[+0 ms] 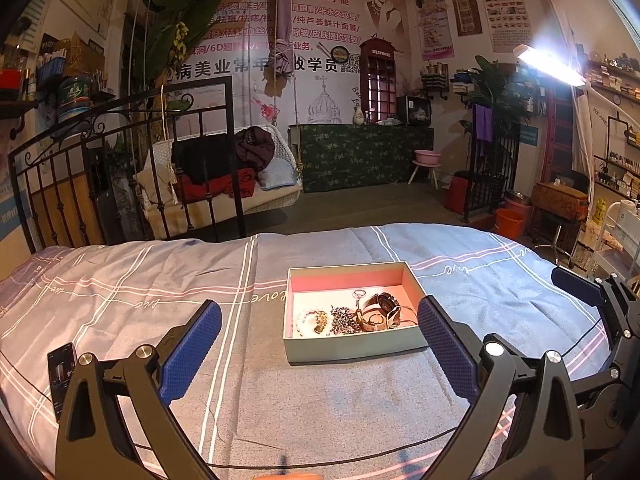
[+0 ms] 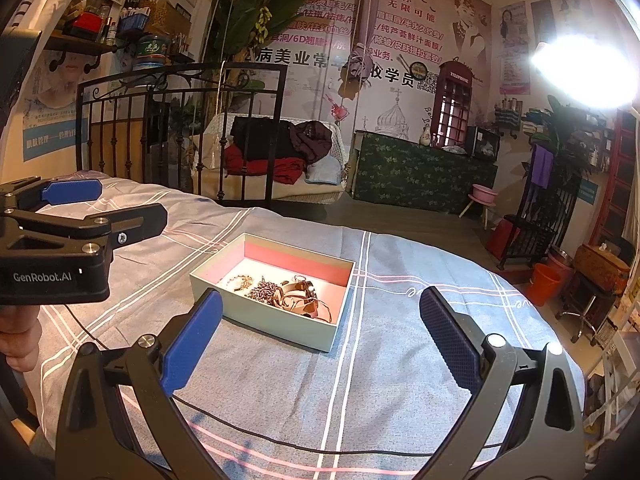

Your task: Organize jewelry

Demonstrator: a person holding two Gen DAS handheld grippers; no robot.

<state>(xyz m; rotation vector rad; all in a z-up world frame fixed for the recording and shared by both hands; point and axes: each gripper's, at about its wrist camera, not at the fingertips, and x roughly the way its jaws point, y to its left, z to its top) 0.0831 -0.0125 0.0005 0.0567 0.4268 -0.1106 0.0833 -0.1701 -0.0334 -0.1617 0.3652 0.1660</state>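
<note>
A small box (image 1: 352,346) sits on a bed (image 1: 120,308) with a striped blue and grey sheet. Inside the box lie a watch (image 1: 386,303), a dark bead chain (image 1: 344,320), a white bead string (image 1: 308,320) and a ring (image 1: 359,293), all bunched close together. The left gripper (image 1: 320,344) hangs over the sheet with its blue fingers spread wide and empty. The right gripper (image 2: 320,336) is spread wide and empty too, near the box.
</note>
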